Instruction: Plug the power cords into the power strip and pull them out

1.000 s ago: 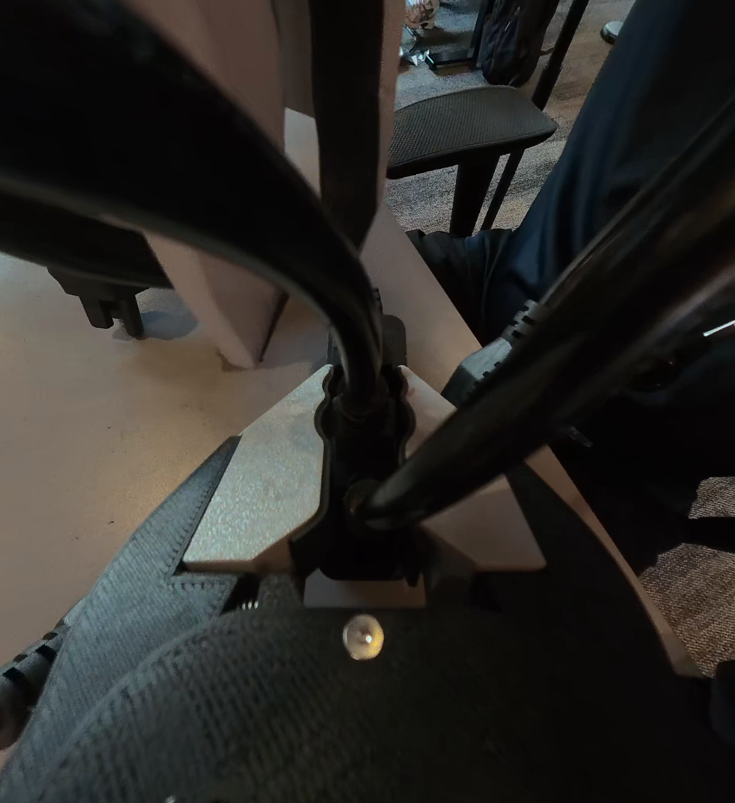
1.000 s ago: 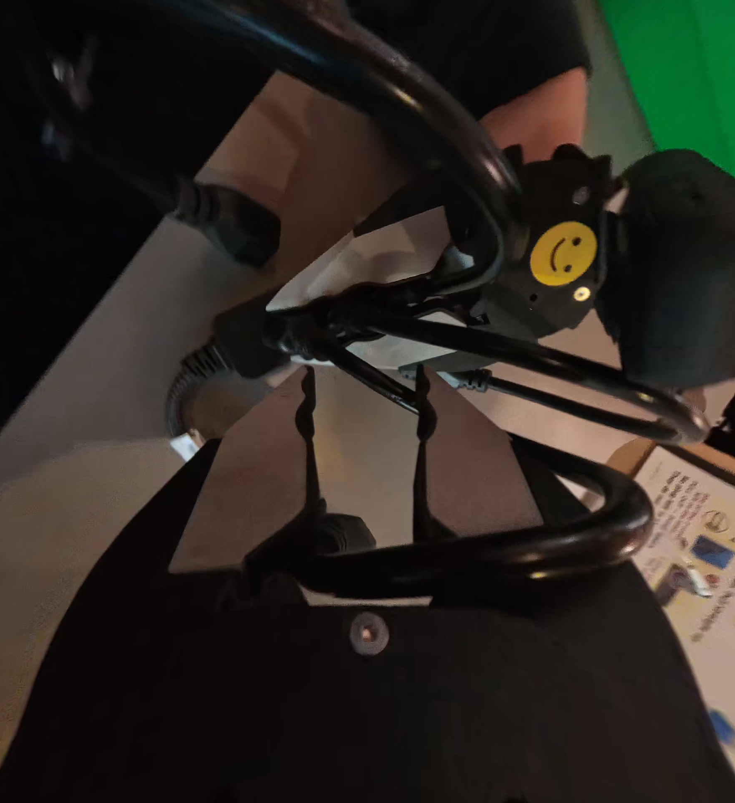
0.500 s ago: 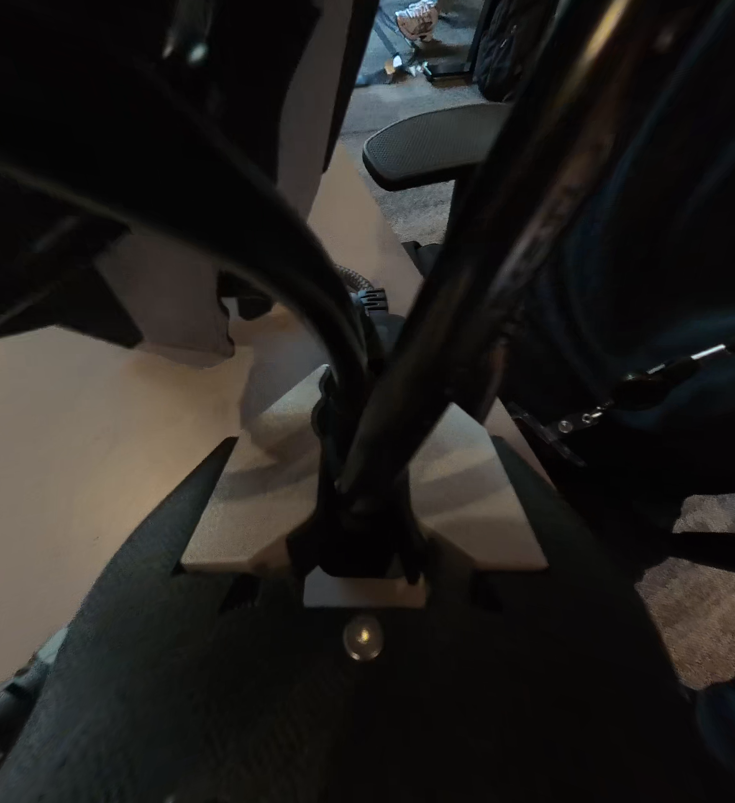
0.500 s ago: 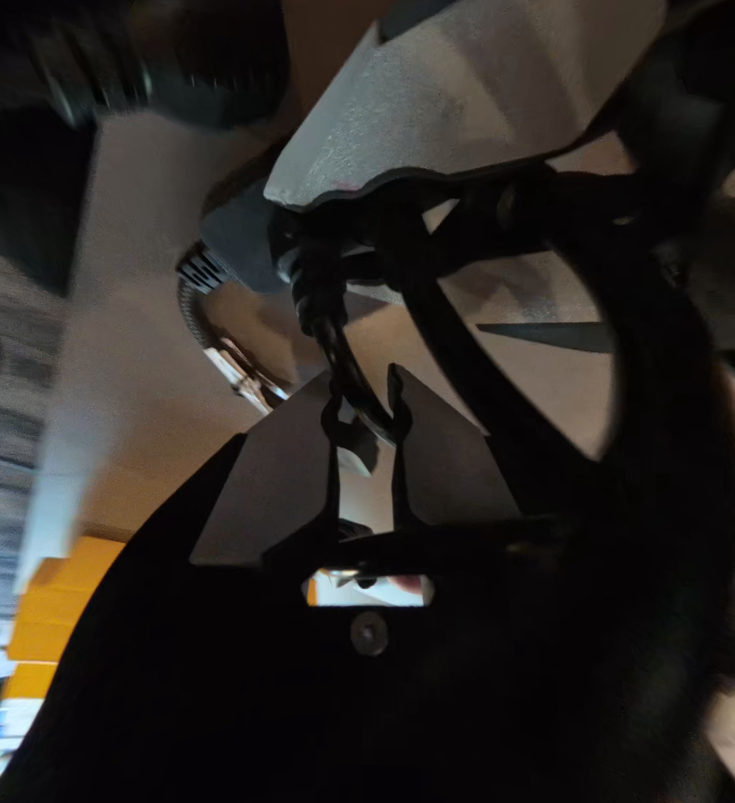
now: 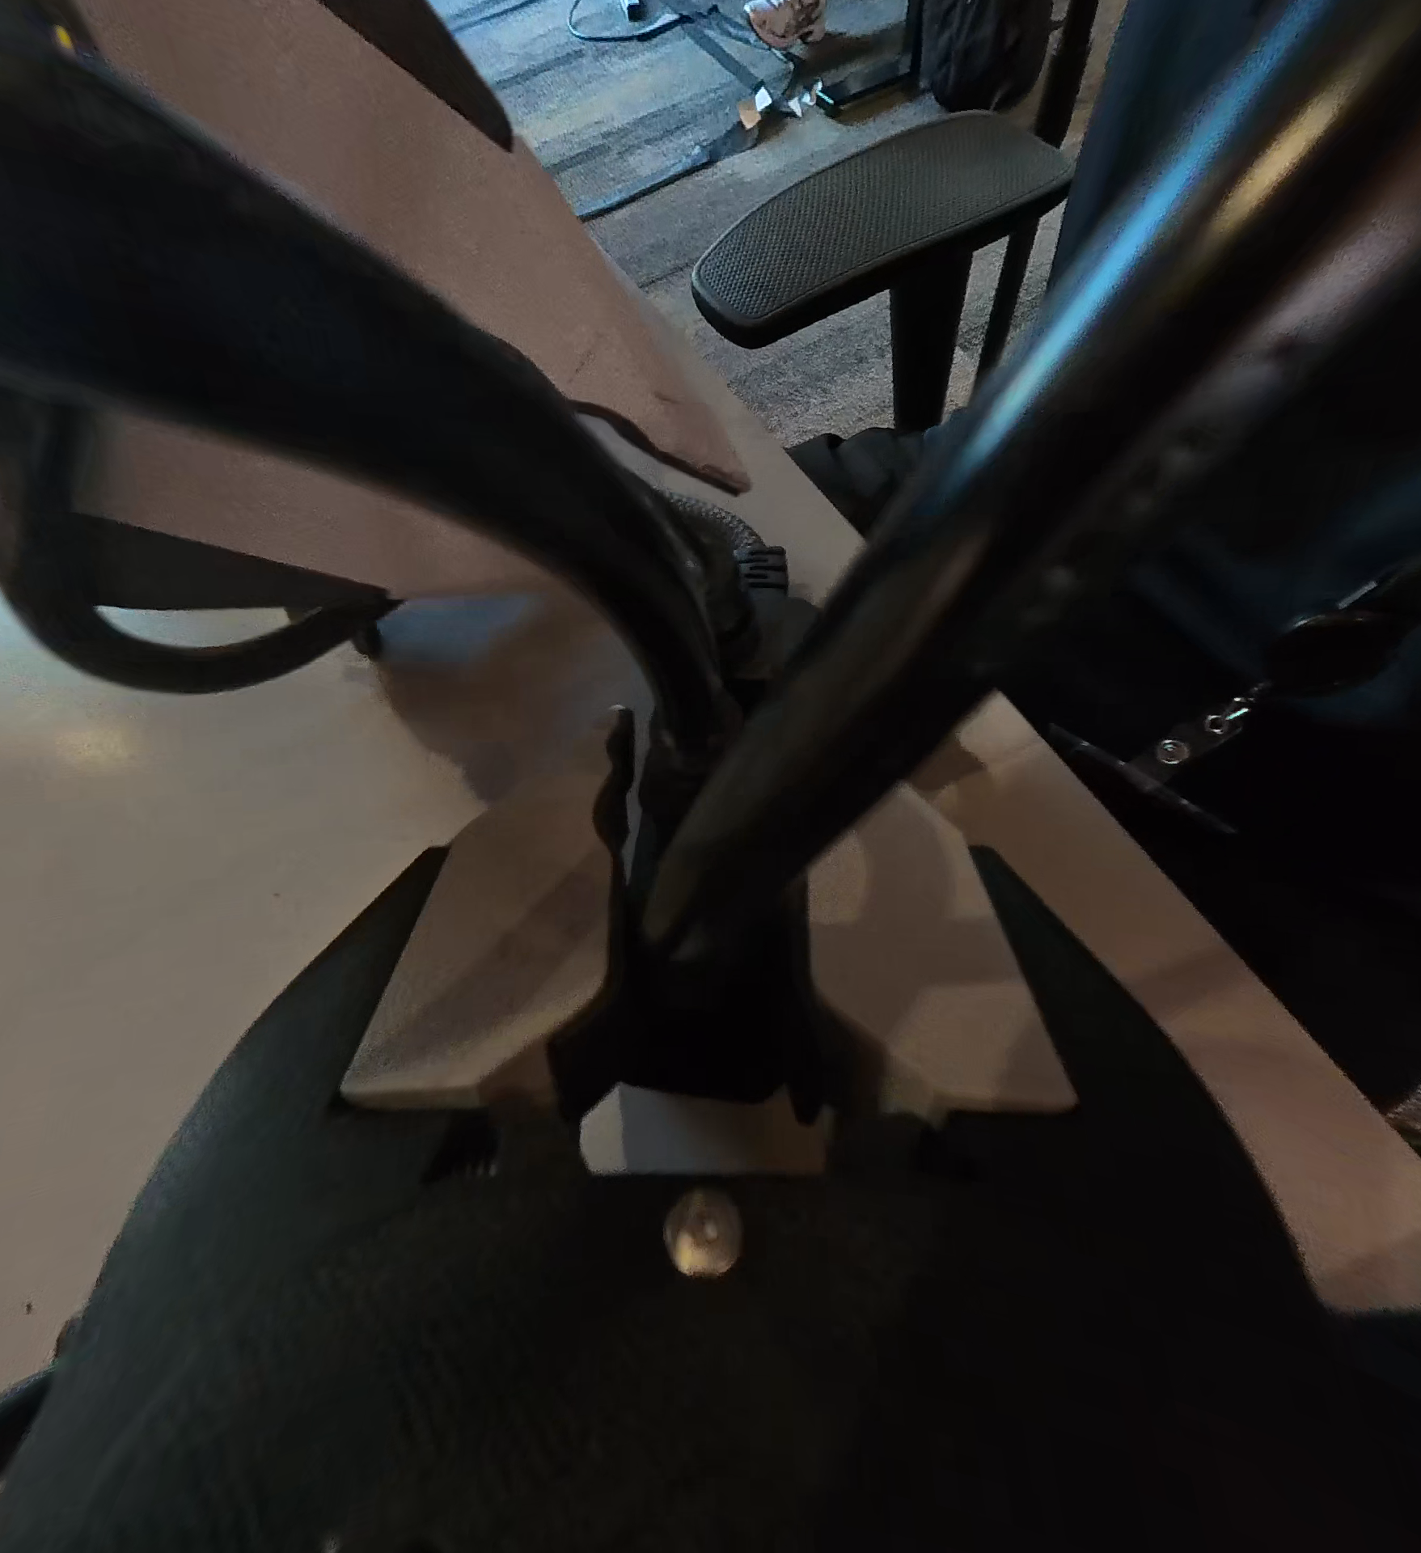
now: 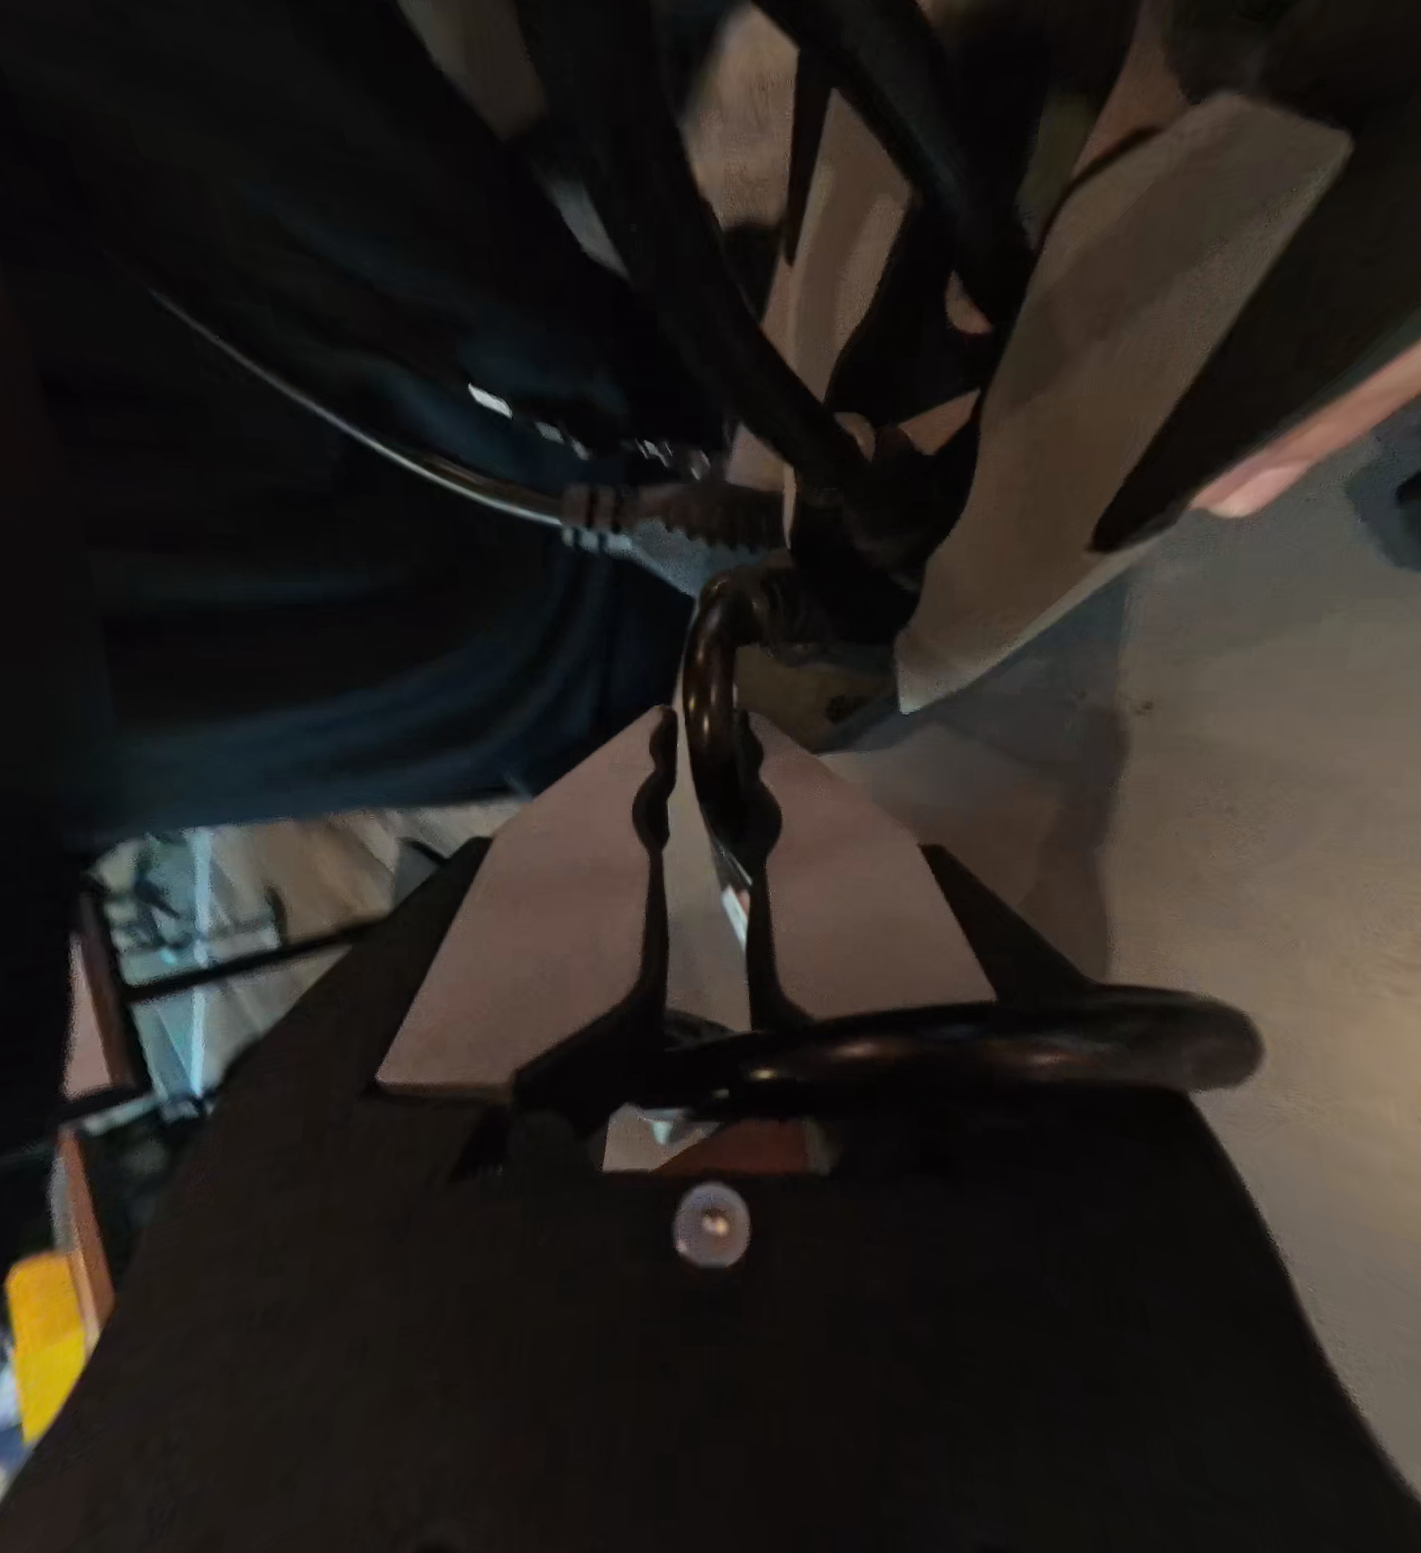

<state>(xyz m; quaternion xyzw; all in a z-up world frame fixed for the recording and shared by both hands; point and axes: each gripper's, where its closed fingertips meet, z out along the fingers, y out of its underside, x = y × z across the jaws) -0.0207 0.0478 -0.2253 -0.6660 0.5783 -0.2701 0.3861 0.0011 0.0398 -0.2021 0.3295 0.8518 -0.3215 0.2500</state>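
The left gripper (image 5: 711, 849) has its fingers (image 5: 505, 950) clenched on a black plug (image 5: 715, 1000) seated deep between them. The plug's long axis runs along the fingers, pointing away from the camera toward the worktop's (image 5: 144, 882) far right edge. One thick black cord (image 5: 337, 378) arcs up from the plug and off to the upper left; a second glossy cord (image 5: 1068, 420) crosses it, slanting to the upper right. A chair armrest (image 5: 883, 227) stands beyond the edge, over carpet.

The right gripper (image 6: 711, 748) has its fingers (image 6: 572, 908) drawn close, grasping a thin black cord (image 6: 711, 714) at the tips. That cord runs lengthwise up out of the gap and hooks right toward the other gripper (image 6: 1110, 403), just beyond. Another thick cord loop (image 6: 1026, 1050) lies crosswise over the finger bases. This view is blurred; whether a power strip shows I cannot tell.
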